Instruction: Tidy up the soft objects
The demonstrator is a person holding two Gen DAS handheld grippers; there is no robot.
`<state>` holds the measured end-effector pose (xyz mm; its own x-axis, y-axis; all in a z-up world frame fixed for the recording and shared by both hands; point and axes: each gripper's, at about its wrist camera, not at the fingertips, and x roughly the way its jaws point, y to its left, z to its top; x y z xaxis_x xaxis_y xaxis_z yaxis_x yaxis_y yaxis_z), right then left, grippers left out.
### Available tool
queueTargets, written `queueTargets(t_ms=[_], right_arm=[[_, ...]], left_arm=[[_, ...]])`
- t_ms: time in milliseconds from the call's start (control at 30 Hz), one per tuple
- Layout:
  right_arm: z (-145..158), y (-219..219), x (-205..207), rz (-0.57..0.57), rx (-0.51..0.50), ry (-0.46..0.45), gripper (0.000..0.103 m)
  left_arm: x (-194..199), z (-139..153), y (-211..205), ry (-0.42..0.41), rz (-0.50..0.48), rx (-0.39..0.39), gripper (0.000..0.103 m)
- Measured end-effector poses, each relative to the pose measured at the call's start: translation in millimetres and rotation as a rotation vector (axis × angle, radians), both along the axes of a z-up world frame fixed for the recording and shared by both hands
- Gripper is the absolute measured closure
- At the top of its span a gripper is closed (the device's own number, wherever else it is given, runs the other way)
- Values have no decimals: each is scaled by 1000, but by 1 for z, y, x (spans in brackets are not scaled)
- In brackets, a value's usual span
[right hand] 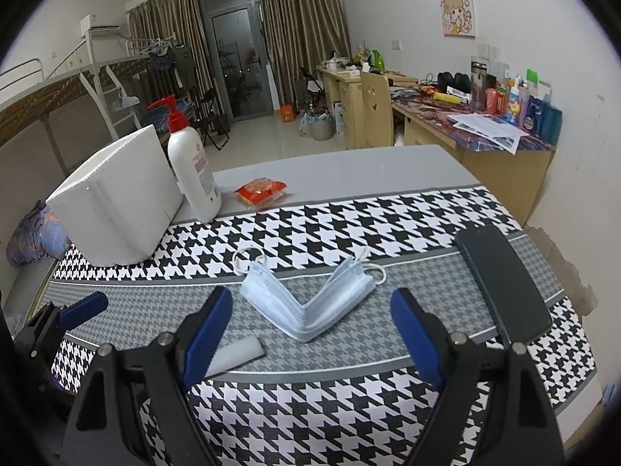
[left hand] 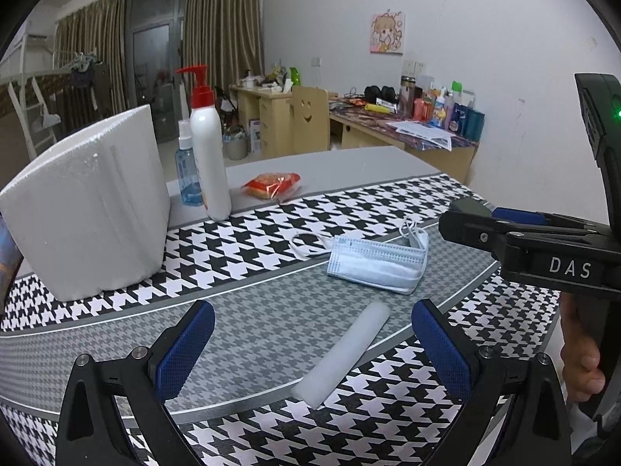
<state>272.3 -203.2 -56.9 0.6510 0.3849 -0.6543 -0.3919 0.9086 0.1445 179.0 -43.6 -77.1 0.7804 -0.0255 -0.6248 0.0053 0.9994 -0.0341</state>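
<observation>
While both tools are held above the patterned cloth (right hand: 349,225), nothing is gripped. The left gripper (left hand: 312,343) is spread wide around the white foam roll (left hand: 341,353), untouched. The right gripper (right hand: 310,326) is likewise spread, just short of the folded stack of face masks (right hand: 310,299). A foam box (left hand: 89,202) is seen at the left.

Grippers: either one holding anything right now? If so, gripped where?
Nothing is held. The left gripper has its jaws open above the white foam roll, not touching it. The right gripper is open too, with the folded face masks lying on the table ahead.
</observation>
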Motion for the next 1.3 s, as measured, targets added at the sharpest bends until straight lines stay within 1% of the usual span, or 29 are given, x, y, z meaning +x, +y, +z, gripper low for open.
queueTargets(t_ms=[167,333,600,767,967,1000,1033,1133,1167,1233,1300], right_arm=[[-10,3,5,11,-11,25,16],[-20,6,10,15,-28,57,16],[-35,8,16,28,-42,103,16],[-42,8,20,29,-46,132,16],[-46,7,22,32,-54,142,16],[-47,8,23,29,-55,144,16],[-48,7,24,25,-55,148,16],[-51,8,26,29,-56,163,16],[-52,10,26,32,-59,164,16],[-54,11,26,36,-62,166,16],[-55,11,26,38,-59,170,16]], left_arm=[[6,-10,-3,34,-18,9,1],[11,-18,-3,64,-24,0,1],[18,-28,-6,95,-38,4,1],[21,-35,-4,129,-49,-5,1],[26,-42,-8,158,-67,11,1],[26,-43,-8,165,-70,10,2],[27,-45,-8,175,-75,4,5],[29,-49,-9,195,-101,-4,10],[29,-50,-10,198,-104,-2,11],[30,-53,-12,207,-111,10,17],[30,-54,-12,214,-107,13,19]])
